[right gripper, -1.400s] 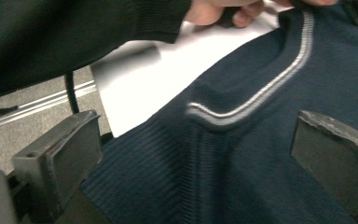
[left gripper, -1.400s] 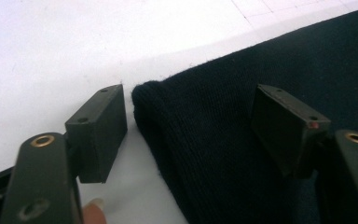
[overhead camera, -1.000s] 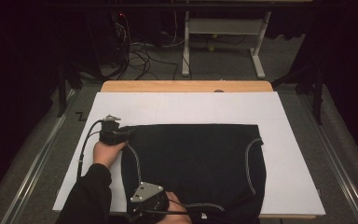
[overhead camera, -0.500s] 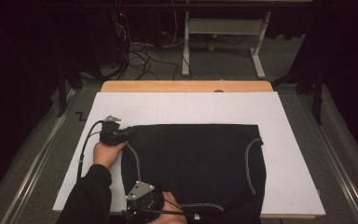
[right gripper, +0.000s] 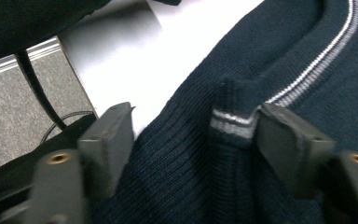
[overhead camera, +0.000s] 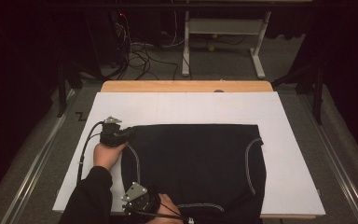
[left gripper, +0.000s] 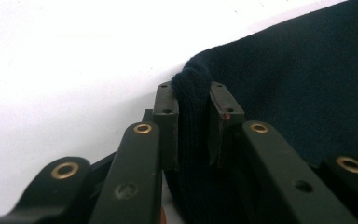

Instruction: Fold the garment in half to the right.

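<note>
A dark navy knit garment (overhead camera: 196,163) with grey stripe trim lies flat on the white board (overhead camera: 186,107). My left gripper (overhead camera: 127,134) is at the garment's far left corner, shut on a bunched fold of the knit (left gripper: 191,88); the fold stands pinched between its jaws (left gripper: 193,95). My right gripper (overhead camera: 151,205) sits at the garment's near left hem by the table's front edge. In the right gripper view its jaws stand wide apart (right gripper: 196,119), open, over the knit (right gripper: 270,56), with a raised fold of striped trim (right gripper: 230,119) against the right jaw.
The white board covers a wooden table whose far edge (overhead camera: 186,86) shows. Metal rails (overhead camera: 37,158) run along both sides. On the floor beyond stand a white desk frame (overhead camera: 223,28) and tangled cables (overhead camera: 140,56). A black cable (right gripper: 37,93) trails near the right gripper.
My right gripper has slid a little to the left along the near hem. The left gripper and the garment's far corner have stayed put.
</note>
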### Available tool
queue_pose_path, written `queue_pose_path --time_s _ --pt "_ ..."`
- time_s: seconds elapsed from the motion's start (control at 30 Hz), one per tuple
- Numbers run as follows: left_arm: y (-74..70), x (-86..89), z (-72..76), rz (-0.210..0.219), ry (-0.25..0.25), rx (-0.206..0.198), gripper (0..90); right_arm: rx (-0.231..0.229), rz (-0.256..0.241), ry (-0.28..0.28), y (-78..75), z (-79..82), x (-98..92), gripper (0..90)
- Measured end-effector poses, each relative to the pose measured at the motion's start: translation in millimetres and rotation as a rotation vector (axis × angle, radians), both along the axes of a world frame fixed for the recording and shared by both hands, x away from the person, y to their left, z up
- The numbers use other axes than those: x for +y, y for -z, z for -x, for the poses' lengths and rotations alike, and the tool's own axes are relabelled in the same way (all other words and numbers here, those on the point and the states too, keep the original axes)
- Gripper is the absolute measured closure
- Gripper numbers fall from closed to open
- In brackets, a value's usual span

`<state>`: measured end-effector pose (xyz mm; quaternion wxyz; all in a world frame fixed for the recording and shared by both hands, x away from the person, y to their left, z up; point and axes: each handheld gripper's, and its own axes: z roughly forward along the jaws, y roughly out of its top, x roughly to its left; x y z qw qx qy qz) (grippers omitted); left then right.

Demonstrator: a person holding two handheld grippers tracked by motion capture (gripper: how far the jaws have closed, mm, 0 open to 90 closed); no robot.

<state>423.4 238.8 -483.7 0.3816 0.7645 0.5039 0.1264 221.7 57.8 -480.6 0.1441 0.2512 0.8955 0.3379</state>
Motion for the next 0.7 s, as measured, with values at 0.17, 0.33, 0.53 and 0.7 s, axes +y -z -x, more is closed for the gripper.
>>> queue_pose_path --time_s 0.17,0.33,0.53,0.7 --pt "0.4 1.7 -1.0 0.015 0.0 0.01 71.9 -0.011 0.013 0.01 -2.9 -2.5 -6.2 56.2" --pt "0.4 1.4 -0.8 0.014 0.0 0.009 71.9 -0.014 0.012 0.014 -4.7 -5.0 -10.4 72.4" --pt "0.2 0.9 -0.1 0.009 -0.004 0.006 71.9 0.003 -0.009 -0.005 -11.1 -8.3 -15.6 74.9" --pt "0.0 0.6 0.6 0.004 -0.003 0.004 72.0 -0.027 -0.052 -0.013 -21.7 -7.6 -24.8 75.0"
